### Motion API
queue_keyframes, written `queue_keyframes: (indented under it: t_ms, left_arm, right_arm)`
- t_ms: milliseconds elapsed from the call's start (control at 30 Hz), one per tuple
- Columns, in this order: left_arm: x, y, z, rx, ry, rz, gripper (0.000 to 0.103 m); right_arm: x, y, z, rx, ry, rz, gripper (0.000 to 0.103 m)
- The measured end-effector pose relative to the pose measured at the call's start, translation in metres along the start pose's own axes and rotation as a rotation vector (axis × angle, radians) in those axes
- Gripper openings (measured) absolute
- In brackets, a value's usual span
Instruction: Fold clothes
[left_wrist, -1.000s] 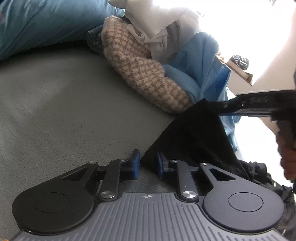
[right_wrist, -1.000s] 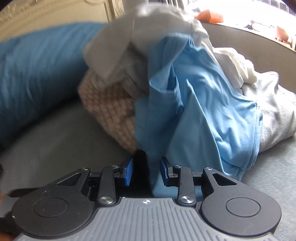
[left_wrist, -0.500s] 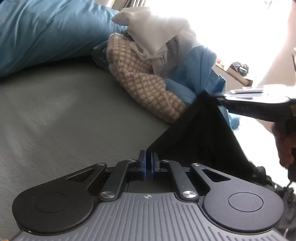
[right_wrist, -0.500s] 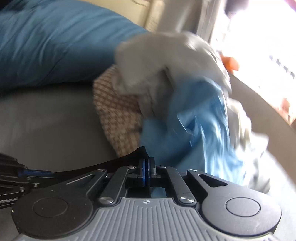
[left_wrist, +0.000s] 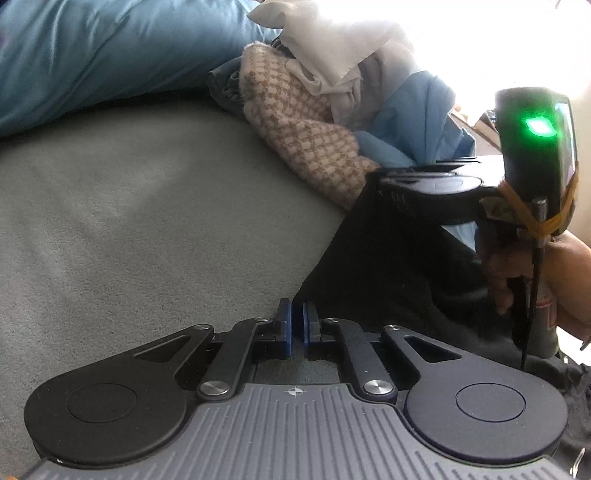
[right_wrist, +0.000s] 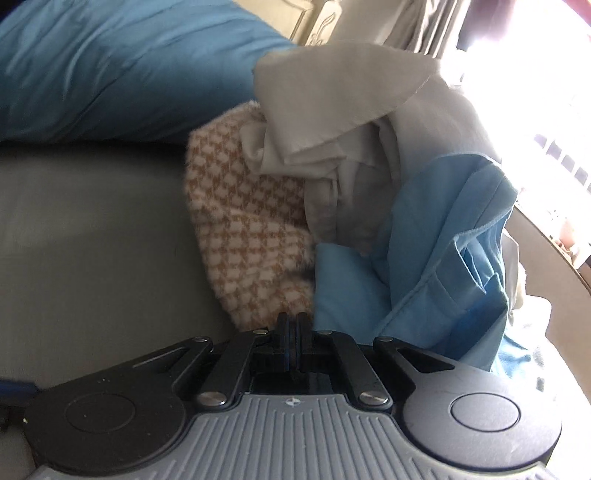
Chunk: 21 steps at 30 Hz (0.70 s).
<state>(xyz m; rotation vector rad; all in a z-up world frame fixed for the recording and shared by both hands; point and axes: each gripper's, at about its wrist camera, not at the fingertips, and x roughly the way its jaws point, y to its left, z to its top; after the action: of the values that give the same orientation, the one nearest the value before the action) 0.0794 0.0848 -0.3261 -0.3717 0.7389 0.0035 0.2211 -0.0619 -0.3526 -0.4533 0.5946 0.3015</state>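
A black garment (left_wrist: 388, 266) hangs stretched between my two grippers above the grey bed sheet (left_wrist: 129, 221). My left gripper (left_wrist: 296, 321) pinches its lower corner; the blue pads stand a sliver apart and are easing open, with the cloth between them. My right gripper (left_wrist: 376, 177), held by a hand (left_wrist: 565, 269), grips the upper corner beside the clothes pile. In the right wrist view the right gripper (right_wrist: 291, 328) has its pads together on a thin dark edge of cloth and is easing open slightly; the rest of the garment is hidden below it.
A pile of clothes lies ahead: a tan houndstooth knit (right_wrist: 251, 236), a pale grey-white garment (right_wrist: 332, 92) and a light blue one (right_wrist: 443, 240). A blue pillow (left_wrist: 92, 55) lies at the back left. A bright window is at the right.
Both grippers went from open to closed on the black garment's edge. The right gripper rolled, sank and came nearer to the pile, pulling the cloth taut. The left hand hardly moved.
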Motion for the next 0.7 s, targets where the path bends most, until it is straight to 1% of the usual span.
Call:
queue_keyframes:
  t_ms: [33,67,100,167,200,233,367,400,467,533,600,667,700]
  left_arm:
    - [-0.001,0.001,0.000,-0.002,0.003,0.002,0.008]
    - [-0.001,0.001,0.000,-0.004,0.004,0.003,0.009]
    - [-0.001,0.002,0.000,-0.006,0.004,0.003,0.010]
    - [0.000,0.003,-0.001,-0.003,0.003,0.006,0.011]
    - [-0.001,0.003,-0.002,-0.003,0.002,0.008,0.012]
    - [-0.001,0.003,-0.002,-0.003,0.002,0.011,0.013]
    - [-0.004,0.008,-0.002,-0.023,-0.002,0.021,0.021]
    - [-0.005,0.010,-0.003,-0.024,-0.012,0.035,0.021]
    - [-0.006,0.017,-0.003,-0.034,-0.022,0.072,0.021]
    - [-0.008,0.026,-0.002,-0.055,-0.027,0.099,0.021]
    - [-0.014,0.032,0.001,-0.063,-0.041,0.112,0.021]
    - [-0.019,0.029,0.004,-0.045,-0.068,0.122,0.021]
    - [-0.021,0.026,0.006,-0.032,-0.082,0.111,0.021]
  right_arm:
    - [-0.002,-0.002,0.002,0.026,-0.012,0.010,0.007]
    - [-0.007,-0.005,0.004,0.057,-0.029,0.015,0.016]
    - [-0.011,-0.009,0.007,0.088,-0.047,0.021,0.028]
    - [-0.017,-0.017,0.015,0.143,-0.077,0.036,0.032]
    - [-0.021,-0.022,0.019,0.171,-0.095,0.029,0.037]
    - [-0.026,-0.030,0.022,0.201,-0.114,0.031,0.040]
    - [-0.050,-0.062,0.032,0.325,-0.190,0.033,0.041]
    - [-0.063,-0.075,0.033,0.380,-0.206,0.032,0.041]
    - [-0.097,-0.102,0.028,0.448,-0.271,0.081,0.041]
    - [-0.133,-0.129,0.017,0.498,-0.286,0.037,0.041]
    - [-0.161,-0.162,-0.004,0.605,-0.259,0.018,0.041]
    - [-0.178,-0.191,-0.029,0.706,-0.172,-0.007,0.041]
    - [-0.181,-0.201,-0.045,0.741,-0.118,-0.016,0.041]
